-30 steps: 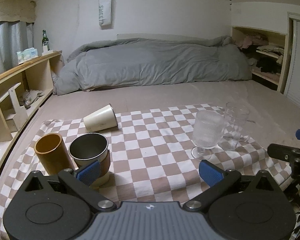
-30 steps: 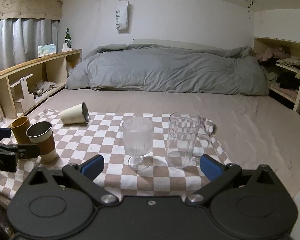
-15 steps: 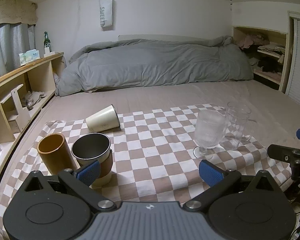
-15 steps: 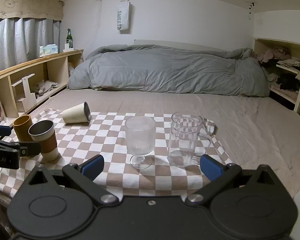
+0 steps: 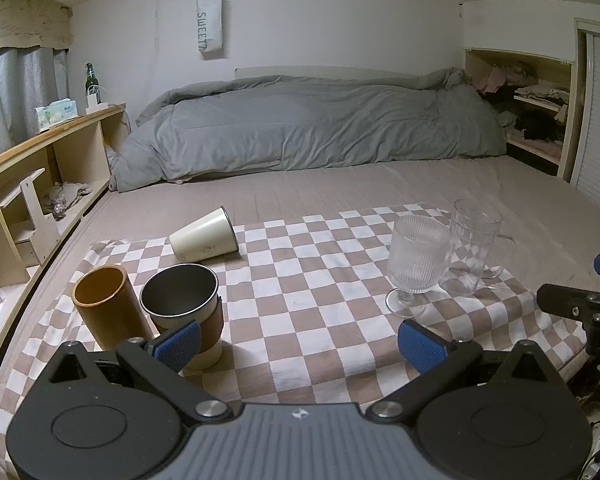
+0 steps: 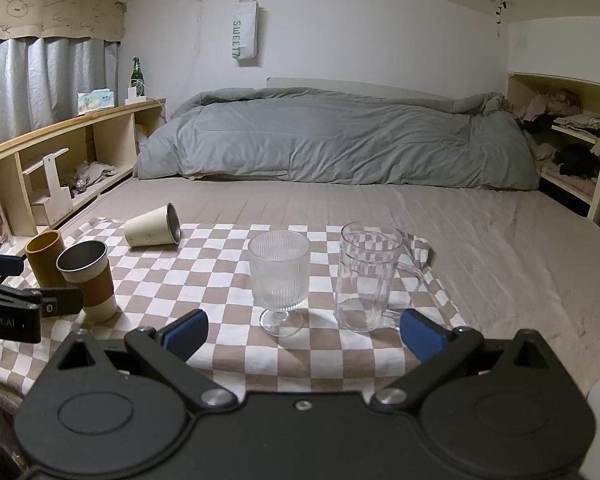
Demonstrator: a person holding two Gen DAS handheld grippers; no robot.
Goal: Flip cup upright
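A checkered cloth [image 5: 308, 304] covers the near part of the bed [image 6: 480, 240], and five drinking vessels sit on it. The clear glass mug [image 6: 366, 276] stands upright and holds nothing, just beside the ribbed stemmed glass [image 6: 279, 276], likewise upright with nothing in it. At the cloth's left end stand a steel cup with a brown sleeve [image 5: 188, 312] and, touching or nearly touching it, a brown cylindrical cup [image 5: 110, 308]; both are upright and their visible interiors show no contents. The cream cup [image 5: 204, 240] lies on its side at the far left edge of the cloth, its open mouth turned to the right and its base to the left. The left gripper [image 5: 298, 344] is spread wide and holds nothing, hovering low at the near edge; the cream cup lies well ahead of it, beyond the sleeved cup, left of centre. The right gripper [image 6: 304, 332] is also spread wide with nothing between its fingers, facing the two glasses, with the cream cup far off to its left.
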